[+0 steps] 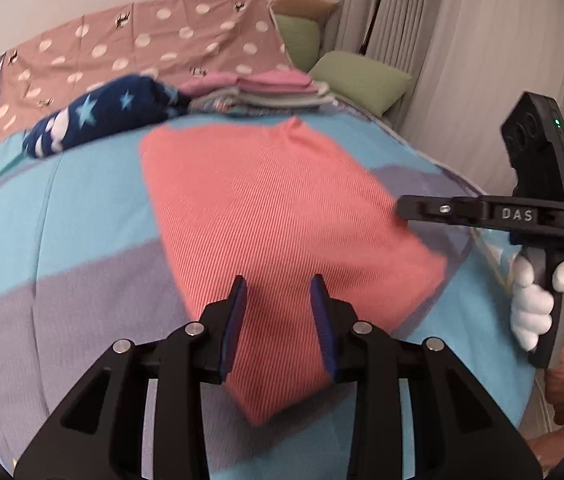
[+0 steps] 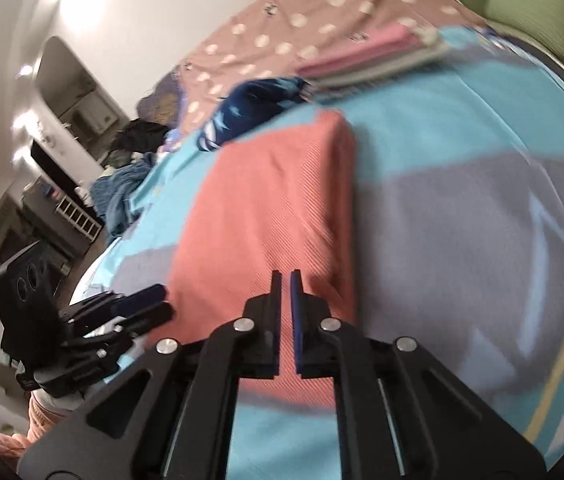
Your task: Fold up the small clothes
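Note:
A coral ribbed garment [image 1: 282, 208] [image 2: 266, 208] lies folded into a flat rectangle on the blue and grey bedspread [image 1: 62, 220]. My left gripper [image 1: 278, 292] hovers over its near corner with the jaws apart; no cloth is pinched between the blue pads. In the right wrist view the left gripper [image 2: 158, 304] sits at the garment's left edge. My right gripper [image 2: 285, 280] is shut, with only a thin slit between its fingers, over the garment's near end. In the left wrist view the right gripper [image 1: 399, 210] has its tip at the garment's right edge, and a white-gloved hand [image 1: 533, 300] holds it.
A crumpled navy star-print garment [image 1: 102, 116] [image 2: 258, 100] lies behind the coral one, beside a stack of folded pink and grey clothes [image 1: 266, 88] [image 2: 369, 56]. Green pillows [image 1: 361, 80] and a curtain are at the far right. A heap of blue clothes [image 2: 122, 192] lies off the bed's left side.

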Motion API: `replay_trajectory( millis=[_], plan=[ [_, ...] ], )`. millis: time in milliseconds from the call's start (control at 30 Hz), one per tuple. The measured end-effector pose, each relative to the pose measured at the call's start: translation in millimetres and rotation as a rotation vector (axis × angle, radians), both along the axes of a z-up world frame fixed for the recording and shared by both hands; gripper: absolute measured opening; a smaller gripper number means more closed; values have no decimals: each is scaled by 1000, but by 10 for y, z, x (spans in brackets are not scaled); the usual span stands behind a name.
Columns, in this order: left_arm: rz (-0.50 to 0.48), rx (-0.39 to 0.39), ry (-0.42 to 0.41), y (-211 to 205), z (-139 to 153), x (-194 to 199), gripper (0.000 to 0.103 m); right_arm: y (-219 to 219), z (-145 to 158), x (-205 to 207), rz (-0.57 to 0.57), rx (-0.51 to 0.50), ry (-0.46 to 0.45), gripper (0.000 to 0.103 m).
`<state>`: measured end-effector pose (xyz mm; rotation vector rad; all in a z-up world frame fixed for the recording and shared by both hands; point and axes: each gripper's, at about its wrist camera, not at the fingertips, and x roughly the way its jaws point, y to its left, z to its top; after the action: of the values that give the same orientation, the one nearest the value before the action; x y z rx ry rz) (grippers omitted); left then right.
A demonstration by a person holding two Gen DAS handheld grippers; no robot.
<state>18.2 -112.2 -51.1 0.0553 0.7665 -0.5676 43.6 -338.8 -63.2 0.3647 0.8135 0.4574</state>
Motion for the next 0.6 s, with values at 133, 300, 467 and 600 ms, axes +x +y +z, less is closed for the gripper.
replay_trajectory(
  millis=[133, 300, 467, 600],
  plan=[
    [-8, 0, 108, -54, -268, 291, 36, 88, -73, 270, -6, -49, 12, 10],
    [-19, -63, 105, 31, -286, 261, 36, -70, -351, 356, -34, 18, 54, 0],
    [-25, 0, 47, -59, -76, 255, 37, 72, -156, 307, -11, -78, 14, 7],
    [15, 58, -23, -80, 108, 597, 51, 225, 158, 455, 40, -128, -59, 10]
  ],
)
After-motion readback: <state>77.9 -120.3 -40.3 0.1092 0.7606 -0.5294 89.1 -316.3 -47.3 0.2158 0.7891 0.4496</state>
